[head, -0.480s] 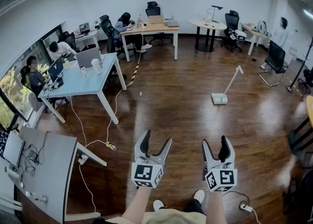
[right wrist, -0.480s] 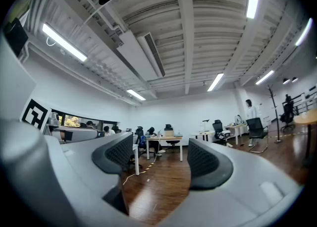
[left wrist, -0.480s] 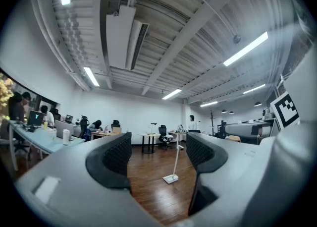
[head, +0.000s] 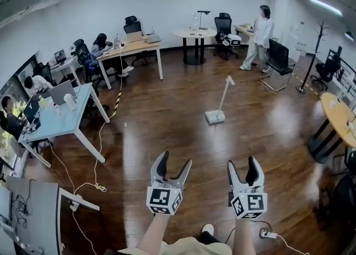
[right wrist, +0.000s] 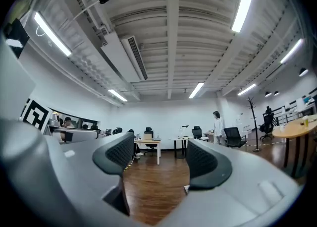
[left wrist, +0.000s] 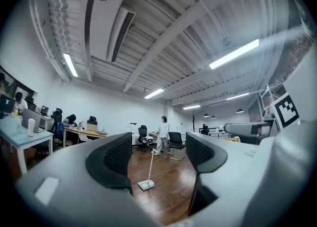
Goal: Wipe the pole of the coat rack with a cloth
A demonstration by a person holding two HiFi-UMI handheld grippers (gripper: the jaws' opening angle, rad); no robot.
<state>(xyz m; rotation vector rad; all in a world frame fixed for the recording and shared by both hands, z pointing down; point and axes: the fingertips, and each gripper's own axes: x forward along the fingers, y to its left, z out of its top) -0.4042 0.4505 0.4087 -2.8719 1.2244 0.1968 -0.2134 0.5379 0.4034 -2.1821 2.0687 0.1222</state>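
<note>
Head view: the coat rack (head: 312, 58) stands at the room's far right, well apart from both your grippers. Its dark pole runs upright from a base on the wooden floor to branched hooks at the top, and the lens makes it look slanted. It is thin and small here, so its surface is hard to make out. Your left gripper (head: 175, 162) and right gripper (head: 243, 165) are both held low over the floor, with their jaws spread.

Left gripper view: your jaws stand wide with only floor and a white stand (left wrist: 147, 171) showing between them. The coat rack is a tiny upright line far off. Its lower pole is cut off by the jaw on the right side of this view.

Right gripper view: your jaws are parted about midway and hold nothing. The coat rack stands vertical at the right, seen whole from hooks to base, beside a black chair (right wrist: 233, 137).
</note>
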